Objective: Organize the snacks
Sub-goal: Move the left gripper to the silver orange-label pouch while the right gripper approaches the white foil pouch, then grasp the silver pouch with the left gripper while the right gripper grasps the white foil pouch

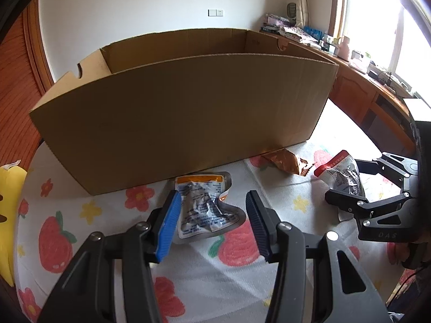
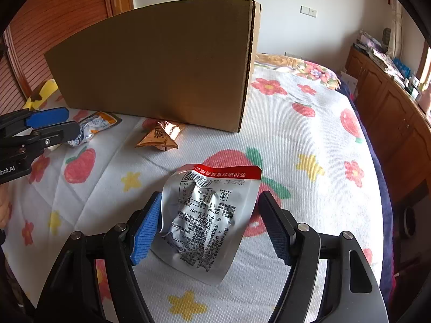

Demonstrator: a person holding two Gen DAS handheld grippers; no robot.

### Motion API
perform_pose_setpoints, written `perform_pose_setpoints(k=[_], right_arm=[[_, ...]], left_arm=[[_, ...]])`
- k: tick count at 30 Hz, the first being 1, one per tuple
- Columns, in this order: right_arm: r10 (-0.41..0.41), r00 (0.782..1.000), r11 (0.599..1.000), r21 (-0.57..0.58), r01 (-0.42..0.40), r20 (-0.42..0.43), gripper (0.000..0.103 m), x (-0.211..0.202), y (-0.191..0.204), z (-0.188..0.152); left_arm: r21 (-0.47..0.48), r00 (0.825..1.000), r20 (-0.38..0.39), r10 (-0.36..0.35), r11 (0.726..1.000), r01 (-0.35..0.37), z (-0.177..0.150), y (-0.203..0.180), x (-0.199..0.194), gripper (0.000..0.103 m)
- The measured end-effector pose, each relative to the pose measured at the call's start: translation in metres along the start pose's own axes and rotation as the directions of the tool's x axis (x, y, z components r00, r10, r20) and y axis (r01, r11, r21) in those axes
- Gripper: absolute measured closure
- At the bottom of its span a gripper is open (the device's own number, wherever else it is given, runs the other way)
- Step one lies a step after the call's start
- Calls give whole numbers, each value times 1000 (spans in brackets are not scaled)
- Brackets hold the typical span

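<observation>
Three snack packets and one cardboard box (image 1: 186, 113) lie on a bed, with two grippers over them. The orange-topped silver pouch (image 1: 204, 207) lies flat just in front of the box's near wall; the left gripper (image 1: 212, 223) has its fingers (image 1: 168, 228) spread to either side of the pouch, and whether they touch it cannot be told. The red-topped silver pouch (image 2: 210, 220) lies printed side up, well apart from the box toward its right end; the right gripper (image 2: 210, 228) holds its fingers (image 2: 146, 231) spread, the blue one at the pouch's edge, the dark one apart from it. The copper-coloured foil packet (image 2: 161, 136) sits between the two pouches, close against the foot of the box.

The bedspread (image 2: 309, 123) is white, quilted, and printed with strawberries, red flowers and yellow stars. A second, flowered cover (image 2: 315, 71) shows at the far end of the bed. A wooden cabinet (image 2: 390, 113) with a cluttered top runs along the window (image 1: 377, 18) side; wooden slatted panelling (image 2: 54, 27) stands behind the box.

The box is open-topped, but its interior floor is hidden by the near wall. A yellow object (image 1: 9, 210) at the left edge of the left wrist view is cut off and cannot be identified.
</observation>
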State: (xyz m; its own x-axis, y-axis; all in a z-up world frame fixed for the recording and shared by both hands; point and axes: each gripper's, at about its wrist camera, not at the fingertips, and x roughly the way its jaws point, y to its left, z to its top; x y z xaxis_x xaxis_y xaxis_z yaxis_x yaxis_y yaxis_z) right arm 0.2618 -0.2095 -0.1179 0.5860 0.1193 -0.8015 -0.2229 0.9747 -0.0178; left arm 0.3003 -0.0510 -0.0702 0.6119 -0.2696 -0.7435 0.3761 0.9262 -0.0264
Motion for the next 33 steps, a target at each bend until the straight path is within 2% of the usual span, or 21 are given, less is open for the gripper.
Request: perform_pose_setpoints(k=[10, 22, 30, 33], right_arm=[[1, 1000, 1000, -4, -1, 1, 27, 2, 4, -2], [3, 1000, 1000, -4, -3, 1, 27, 4, 4, 0], [3, 1000, 1000, -3, -3, 1, 26, 4, 4, -1], [3, 1000, 1000, -3, -3, 1, 26, 4, 4, -1]], left_arm=[[-32, 997, -76, 7, 999, -10, 7, 3, 23, 52], [14, 994, -61, 91, 996, -91, 13, -6, 16, 50], [-25, 991, -117, 64, 997, -67, 15, 3, 28, 49], [-16, 990, -117, 74, 997, -77, 15, 0, 29, 47]])
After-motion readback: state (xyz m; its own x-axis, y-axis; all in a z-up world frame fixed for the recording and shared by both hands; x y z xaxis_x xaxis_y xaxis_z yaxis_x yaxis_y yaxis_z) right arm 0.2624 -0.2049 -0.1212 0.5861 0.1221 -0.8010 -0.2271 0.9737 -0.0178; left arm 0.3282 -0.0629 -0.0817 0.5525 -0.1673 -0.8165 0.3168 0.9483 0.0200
